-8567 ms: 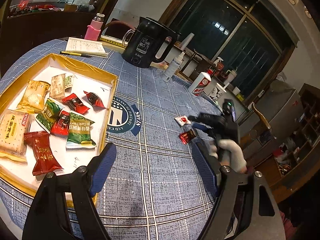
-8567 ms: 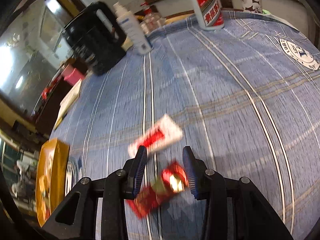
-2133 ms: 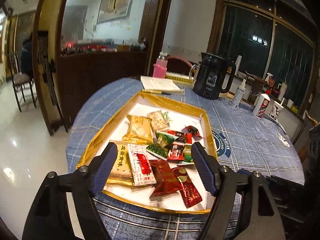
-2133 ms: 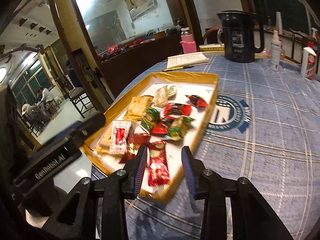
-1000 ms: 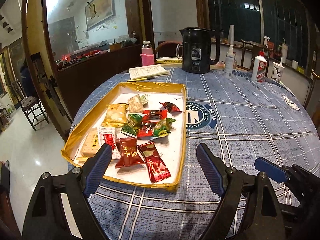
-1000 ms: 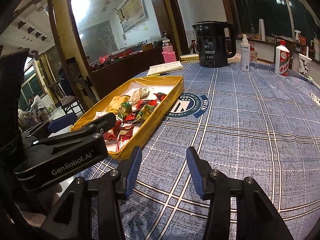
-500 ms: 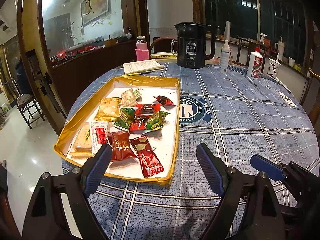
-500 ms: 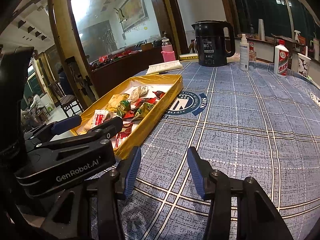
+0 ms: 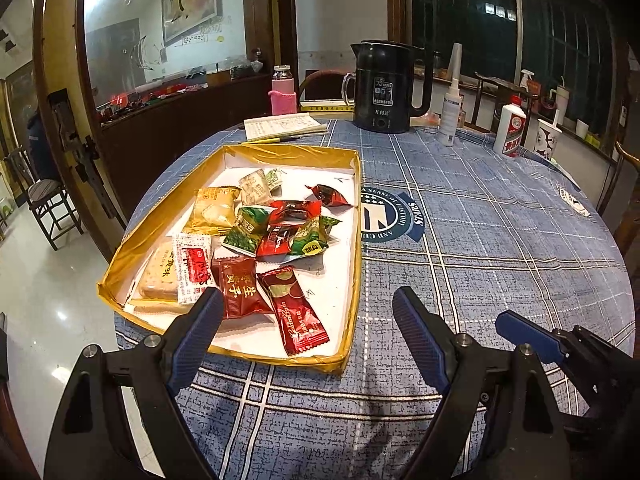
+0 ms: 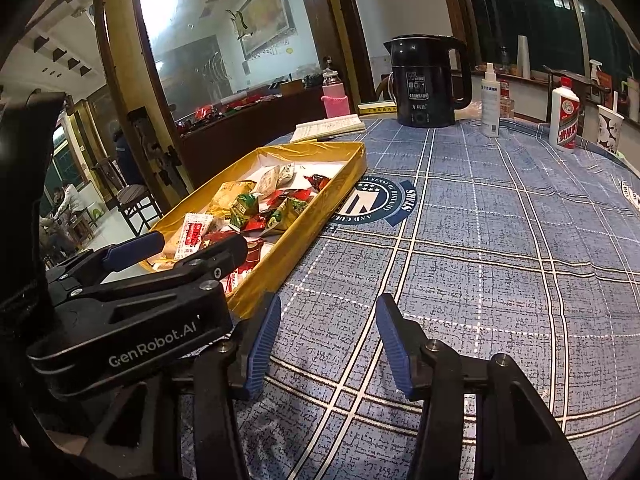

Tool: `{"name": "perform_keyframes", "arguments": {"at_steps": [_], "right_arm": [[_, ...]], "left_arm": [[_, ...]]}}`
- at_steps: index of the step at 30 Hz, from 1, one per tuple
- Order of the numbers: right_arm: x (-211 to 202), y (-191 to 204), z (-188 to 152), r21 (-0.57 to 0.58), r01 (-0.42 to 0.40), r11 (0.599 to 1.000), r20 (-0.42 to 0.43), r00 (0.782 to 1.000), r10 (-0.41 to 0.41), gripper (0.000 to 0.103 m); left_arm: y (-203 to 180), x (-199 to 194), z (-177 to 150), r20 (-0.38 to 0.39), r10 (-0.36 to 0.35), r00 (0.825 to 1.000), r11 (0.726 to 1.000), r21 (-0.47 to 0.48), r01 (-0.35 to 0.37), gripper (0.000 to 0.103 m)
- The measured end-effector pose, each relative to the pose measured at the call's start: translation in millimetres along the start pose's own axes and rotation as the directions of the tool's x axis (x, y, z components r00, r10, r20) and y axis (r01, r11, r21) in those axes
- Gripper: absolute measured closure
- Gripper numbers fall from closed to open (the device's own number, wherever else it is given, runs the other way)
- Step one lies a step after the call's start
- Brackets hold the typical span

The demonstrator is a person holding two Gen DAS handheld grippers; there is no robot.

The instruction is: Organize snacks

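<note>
Left jaws: the left gripper (image 9: 306, 326) stands spread wide with nothing between the pads, hanging over the near edge of the gold tray (image 9: 256, 151).
Right jaws: the right gripper (image 10: 326, 336) is parted and empty, over bare blue plaid tablecloth (image 10: 500, 248) near the table's near edge, just right of the tray's near right corner.
Snacks: every wrapped snack in sight lies inside the tray, bunched toward its left and middle; a dark red candy packet (image 9: 294, 310) lies nearest the near edge, a red peanut-candy packet (image 9: 239, 286) beside it, and a white-and-red sachet (image 9: 192, 266) rests on a biscuit pack (image 9: 160, 274) at the near left corner.
Progress: judged from this, the gathering looks finished or nearly so; I see no stray snack on the cloth.
Risk, crowding: the two tools sit side by side at the near edge, so a reach by either could knock the other.
Risk, tray: its thin wall at the near right corner looks easy to catch with a lowered finger, which would shove the tray toward the table's left edge, where it already sits close.
Risk, pile: the packets overlap, so a pinch could drag a neighbour along.
Far edge: the black electric kettle (image 9: 386, 86), spray bottle (image 9: 450, 114) and white liquor bottle (image 9: 510, 130) stand well apart from both tools.
</note>
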State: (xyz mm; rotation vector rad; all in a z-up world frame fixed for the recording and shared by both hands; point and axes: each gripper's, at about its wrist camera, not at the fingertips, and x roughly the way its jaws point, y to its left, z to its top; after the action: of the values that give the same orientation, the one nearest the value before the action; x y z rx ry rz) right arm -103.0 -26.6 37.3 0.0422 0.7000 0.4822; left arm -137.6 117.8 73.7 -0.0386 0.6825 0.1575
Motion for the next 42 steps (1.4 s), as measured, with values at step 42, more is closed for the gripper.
{"name": "perform_keyframes", "arguments": {"at_steps": [42], "right_arm": [[-29,15,-4,-0.05,-0.001,0.999,0.064,0.998,0.004,0.05]], "left_arm": [[3,-40,1,0.12,0.022,0.992,1.0,-0.022,-0.019,0.016]]}}
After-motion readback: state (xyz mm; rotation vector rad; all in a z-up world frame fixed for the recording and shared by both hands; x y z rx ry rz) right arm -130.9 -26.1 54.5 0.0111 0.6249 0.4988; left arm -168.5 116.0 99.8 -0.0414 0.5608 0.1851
